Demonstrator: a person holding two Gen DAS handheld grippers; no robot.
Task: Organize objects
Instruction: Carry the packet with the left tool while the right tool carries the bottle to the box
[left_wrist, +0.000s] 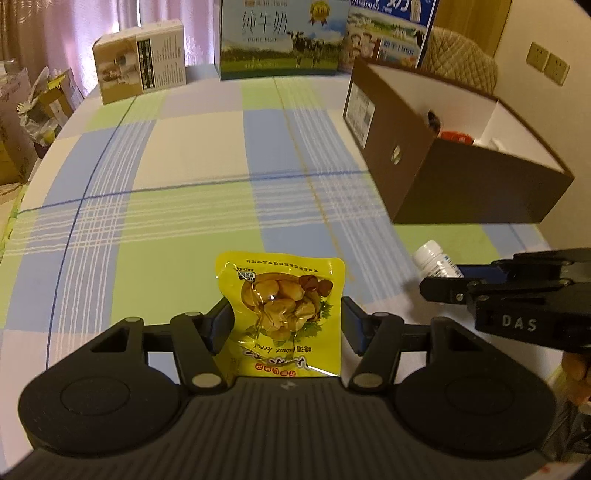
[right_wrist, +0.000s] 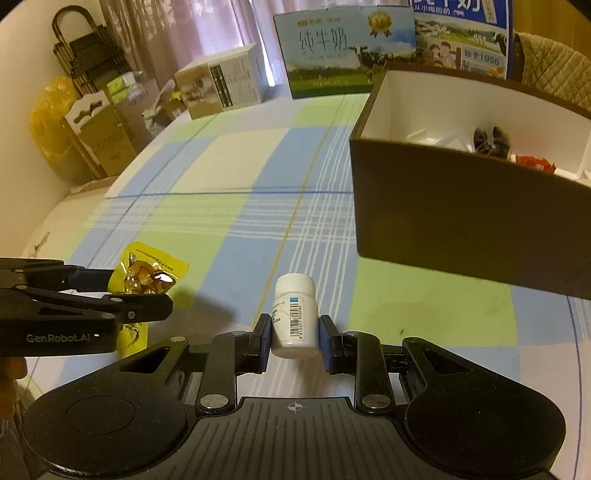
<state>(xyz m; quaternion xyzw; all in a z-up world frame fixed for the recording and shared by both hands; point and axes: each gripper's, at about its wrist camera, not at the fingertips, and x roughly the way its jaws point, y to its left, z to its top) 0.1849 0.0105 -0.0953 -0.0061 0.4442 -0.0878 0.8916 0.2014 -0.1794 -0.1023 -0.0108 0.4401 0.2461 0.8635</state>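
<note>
**Two grippers, two pickups, one box waiting**

Straddling a yellow snack pouch (left_wrist: 282, 314), the left gripper (left_wrist: 284, 325) has its pad touching the pouch's left edge while the other pad stands just clear of the right edge — spread, not yet clamped. Just beside it, the right gripper (right_wrist: 293, 338) brackets a white pill bottle (right_wrist: 295, 319) lying on its side on the checked tabletop (right_wrist: 229, 184); narrow gaps show on both flanks, so it too reads as unclamped.

The step in hand looks like the grasp itself. Done well, the left would close across the pouch's stiff sealed edges rather than its bulging middle, and the right would pinch the bottle's label band squarely so the round body does not roll out — then both lift before moving off.

Farther on, to the right, stands the brown box (left_wrist: 461, 184) with white partitions, the likely destination. Its contents are only partly seen: something red and something dark, neither identifiable. Whether the pouch and bottle rest on the cloth or sit slightly raised cannot be told. At the far edge stand a milk carton (left_wrist: 280, 37) and a small beige box (left_wrist: 140, 61).
</note>
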